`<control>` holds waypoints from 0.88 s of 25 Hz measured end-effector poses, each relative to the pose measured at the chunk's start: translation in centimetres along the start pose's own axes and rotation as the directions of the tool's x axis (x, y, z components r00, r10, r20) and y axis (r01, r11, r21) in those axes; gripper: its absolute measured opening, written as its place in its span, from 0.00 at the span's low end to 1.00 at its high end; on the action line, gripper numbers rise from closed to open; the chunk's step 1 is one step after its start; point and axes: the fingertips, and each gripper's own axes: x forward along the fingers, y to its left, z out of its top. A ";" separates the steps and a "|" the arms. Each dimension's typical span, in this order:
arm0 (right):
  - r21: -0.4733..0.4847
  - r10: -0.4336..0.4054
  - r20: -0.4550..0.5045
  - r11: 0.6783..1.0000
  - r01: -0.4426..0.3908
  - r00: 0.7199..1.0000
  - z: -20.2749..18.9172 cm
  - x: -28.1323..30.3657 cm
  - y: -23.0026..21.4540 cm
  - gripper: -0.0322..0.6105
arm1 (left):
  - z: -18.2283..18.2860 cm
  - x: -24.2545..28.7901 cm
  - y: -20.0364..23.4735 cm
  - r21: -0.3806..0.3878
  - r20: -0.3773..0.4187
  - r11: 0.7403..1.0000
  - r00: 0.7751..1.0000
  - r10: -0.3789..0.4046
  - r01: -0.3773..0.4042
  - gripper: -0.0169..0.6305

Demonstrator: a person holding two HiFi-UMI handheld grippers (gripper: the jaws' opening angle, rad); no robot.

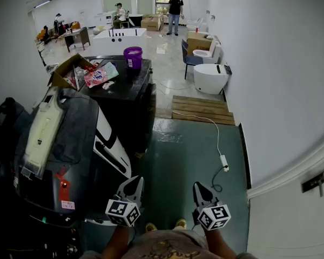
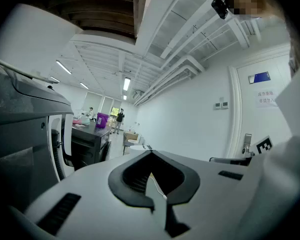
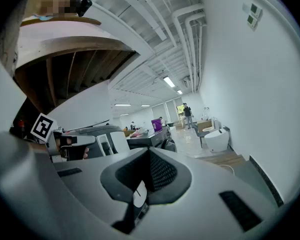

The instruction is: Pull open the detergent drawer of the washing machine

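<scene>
The washing machine point(image 1: 70, 139) stands at the left in the head view, dark grey on top with a white front point(image 1: 112, 143). A long cream panel point(image 1: 42, 129) lies along its top; I cannot pick out the detergent drawer for certain. My left gripper point(image 1: 136, 181) is shut and empty, pointing forward just right of the machine's near corner without touching it. My right gripper point(image 1: 197, 186) is shut and empty over the green floor, further right. In the left gripper view the left gripper point(image 2: 151, 154) has the machine point(image 2: 25, 134) to its left. The right gripper point(image 3: 149, 150) faces down the room.
Behind the machine a black cabinet point(image 1: 130, 90) carries a purple bucket point(image 1: 133, 57) and a cardboard box point(image 1: 70, 72). A wooden pallet point(image 1: 202, 109), a white cable with a plug strip point(image 1: 224, 162) and a white toilet point(image 1: 210, 77) lie ahead. The white wall point(image 1: 281, 90) runs along the right.
</scene>
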 end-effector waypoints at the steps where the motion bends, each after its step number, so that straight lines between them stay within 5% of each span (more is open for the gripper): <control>1: -0.003 -0.001 0.000 1.000 0.001 1.000 0.0 0.0 0.0 0.05 | 0.1 0.0 0.0 0.001 0.002 1.000 1.000 -0.002 0.002 0.06; 13: 0.010 0.000 -0.005 1.000 0.000 1.000 -1.5 1.1 2.2 0.05 | -0.6 0.3 1.7 0.042 -0.021 0.998 0.999 -0.046 0.046 0.06; 22: 0.031 -0.017 -0.021 0.999 0.017 1.000 -3.0 3.8 3.0 0.05 | 0.1 1.3 4.2 -0.002 0.011 0.998 0.998 -0.056 0.056 0.06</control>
